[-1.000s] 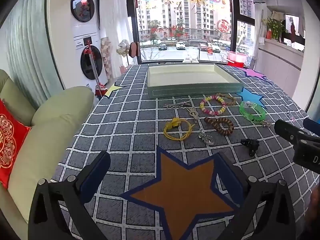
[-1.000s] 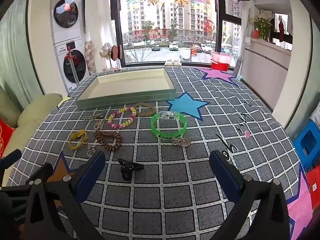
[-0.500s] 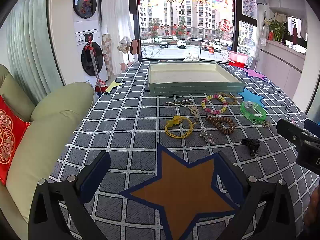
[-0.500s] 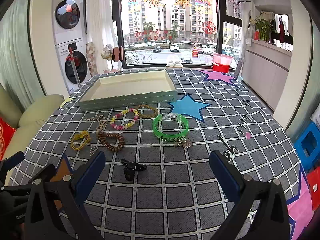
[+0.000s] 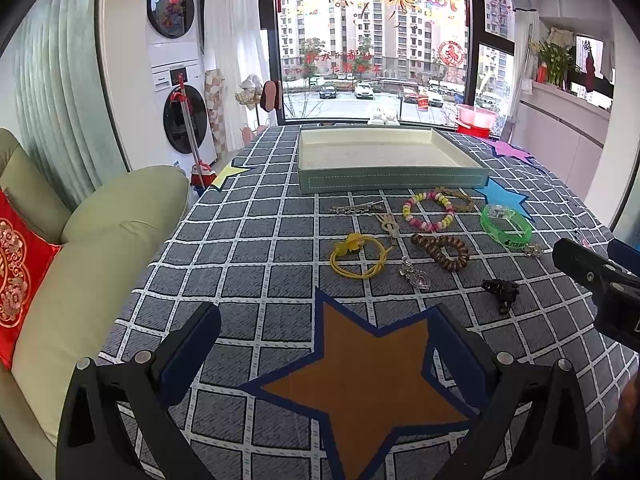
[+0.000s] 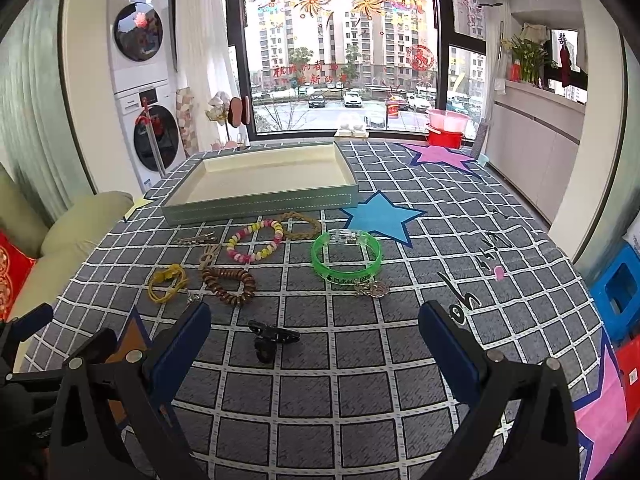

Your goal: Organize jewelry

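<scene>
Black clip now sits closer ahead of our right gripper, both grippers spread and empty, tray unfilled, so we're approaching.

Grey-checked tablecloth, green bangle

jewelry on table before tray
</scene>
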Tool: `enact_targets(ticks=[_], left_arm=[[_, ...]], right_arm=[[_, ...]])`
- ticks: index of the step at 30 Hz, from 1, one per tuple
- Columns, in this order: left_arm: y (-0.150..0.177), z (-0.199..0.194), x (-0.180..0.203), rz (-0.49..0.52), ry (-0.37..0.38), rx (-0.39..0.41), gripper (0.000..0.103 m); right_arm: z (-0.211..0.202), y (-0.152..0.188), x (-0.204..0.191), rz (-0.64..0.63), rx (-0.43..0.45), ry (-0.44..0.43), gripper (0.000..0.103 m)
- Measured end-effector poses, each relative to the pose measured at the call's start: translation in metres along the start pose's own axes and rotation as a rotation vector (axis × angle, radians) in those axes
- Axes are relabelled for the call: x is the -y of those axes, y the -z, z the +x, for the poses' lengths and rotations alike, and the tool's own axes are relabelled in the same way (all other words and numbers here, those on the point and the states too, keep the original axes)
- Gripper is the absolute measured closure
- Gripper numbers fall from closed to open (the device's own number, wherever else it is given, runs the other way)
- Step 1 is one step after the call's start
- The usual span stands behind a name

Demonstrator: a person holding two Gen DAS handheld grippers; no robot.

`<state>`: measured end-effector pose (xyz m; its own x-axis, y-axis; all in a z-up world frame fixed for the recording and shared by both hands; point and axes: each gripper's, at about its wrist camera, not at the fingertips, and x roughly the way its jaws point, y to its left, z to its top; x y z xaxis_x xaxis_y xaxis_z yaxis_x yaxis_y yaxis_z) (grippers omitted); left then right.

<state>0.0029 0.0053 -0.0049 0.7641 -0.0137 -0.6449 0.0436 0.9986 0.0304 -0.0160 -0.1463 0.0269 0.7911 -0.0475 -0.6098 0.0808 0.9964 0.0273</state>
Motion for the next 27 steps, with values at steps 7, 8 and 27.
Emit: enact_targets(ticks=[7, 8, 27], left_arm=[[-0.0007, -0.0012, 0.0002, -0.004, 0.002, 0.003, 0.000], [-0.0009, -0.0014, 0.0003, -0.004, 0.002, 0.004, 0.000], [-0.0017, -0.0048, 0.0010, -0.005, 0.005, 0.012, 0.000]], right_arm=[[-0.0007, -0.0001, -0.0004, 0.001, 0.000, -0.001, 0.000], [-0.0007, -0.0003, -0.0008, 0.001, 0.001, -0.002, 0.000], [-0.0022, -0.0020, -0.0037, 0.005, 0.005, -0.010, 0.000]])
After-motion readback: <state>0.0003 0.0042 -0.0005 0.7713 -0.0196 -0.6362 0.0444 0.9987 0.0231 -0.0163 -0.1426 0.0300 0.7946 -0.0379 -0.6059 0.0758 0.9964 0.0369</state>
